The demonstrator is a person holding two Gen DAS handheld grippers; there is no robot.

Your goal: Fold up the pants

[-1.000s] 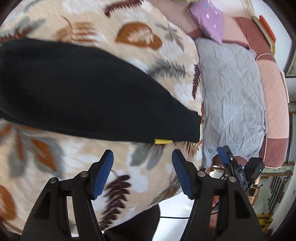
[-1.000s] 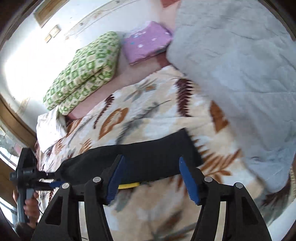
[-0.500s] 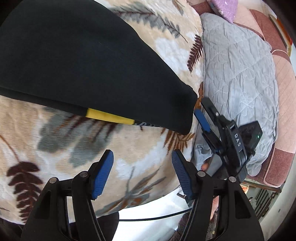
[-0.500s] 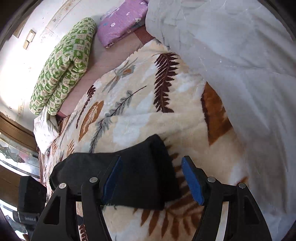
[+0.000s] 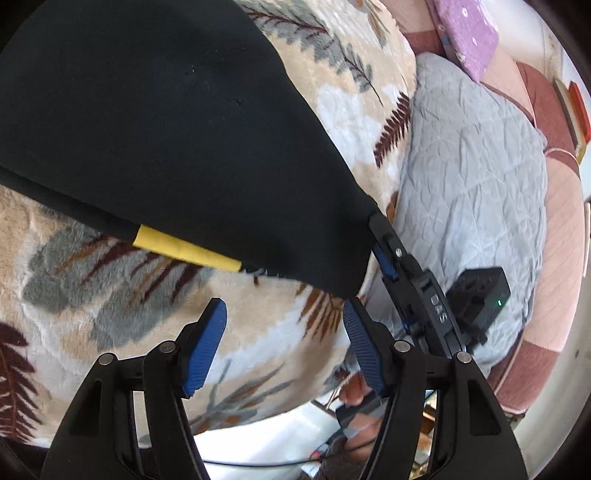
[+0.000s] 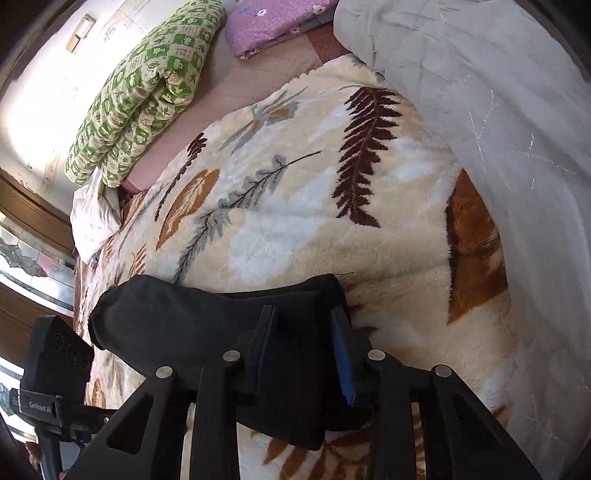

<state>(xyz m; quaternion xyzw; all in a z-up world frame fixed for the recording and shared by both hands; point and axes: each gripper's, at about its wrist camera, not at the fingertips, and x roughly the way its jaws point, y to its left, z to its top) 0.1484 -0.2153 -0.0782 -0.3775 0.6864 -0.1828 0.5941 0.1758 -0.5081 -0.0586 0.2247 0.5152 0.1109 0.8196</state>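
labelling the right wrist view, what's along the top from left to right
green checked quilt → purple pillow → grey quilt

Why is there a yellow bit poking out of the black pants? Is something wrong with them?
Nothing looks broken. The yellow strip sits along the lower edge of the black pants, which lie on the leaf-patterned blanket. What it is cannot be told. The right gripper has closed its jaws on the pants' end.
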